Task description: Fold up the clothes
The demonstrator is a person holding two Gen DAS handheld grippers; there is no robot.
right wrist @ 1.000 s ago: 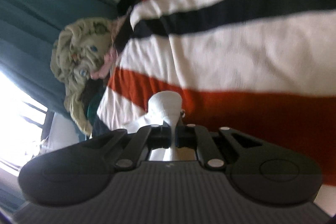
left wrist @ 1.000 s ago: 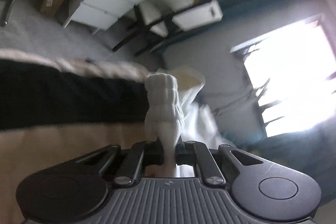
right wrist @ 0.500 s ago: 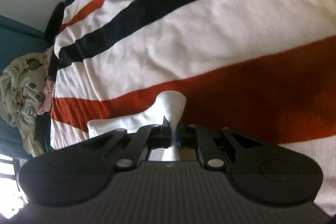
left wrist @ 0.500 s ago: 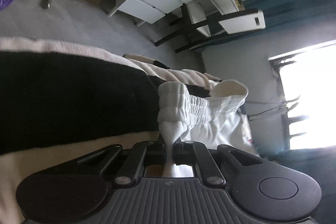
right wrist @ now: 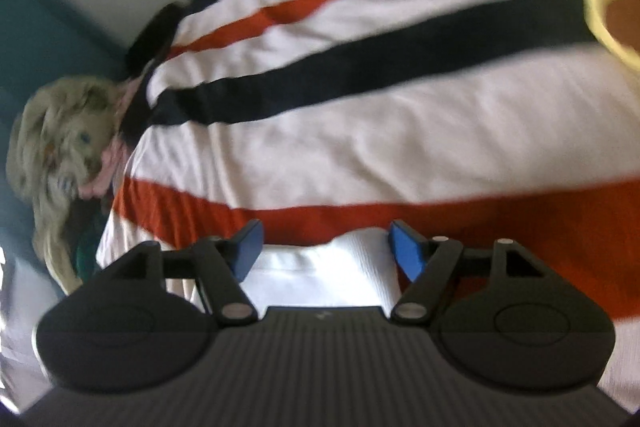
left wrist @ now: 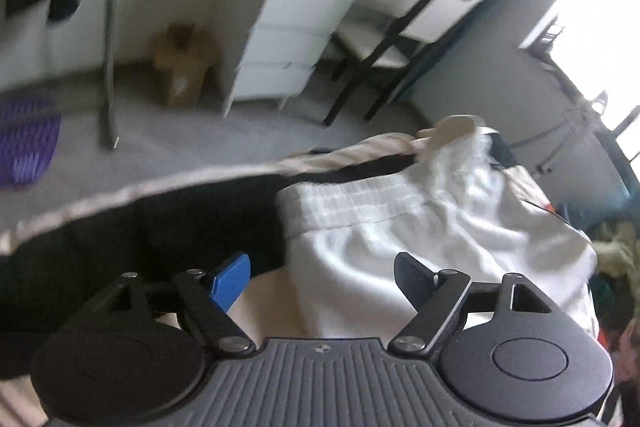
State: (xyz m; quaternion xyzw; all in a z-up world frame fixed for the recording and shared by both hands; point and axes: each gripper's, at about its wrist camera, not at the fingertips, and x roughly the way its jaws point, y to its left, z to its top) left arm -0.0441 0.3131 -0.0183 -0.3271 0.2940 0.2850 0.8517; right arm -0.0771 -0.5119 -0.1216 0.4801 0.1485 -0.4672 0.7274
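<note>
With both the left gripper point(left wrist: 322, 277) and right gripper point(right wrist: 324, 247) spread, gripping nothing: soft, limp white cotton shorts point(left wrist: 420, 227); best pinched at the ribbed elastic waistband point(left wrist: 348, 205).

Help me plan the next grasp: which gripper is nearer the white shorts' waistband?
Left. The left gripper hangs open just short of the waistband; the right gripper straddles another edge.
</note>
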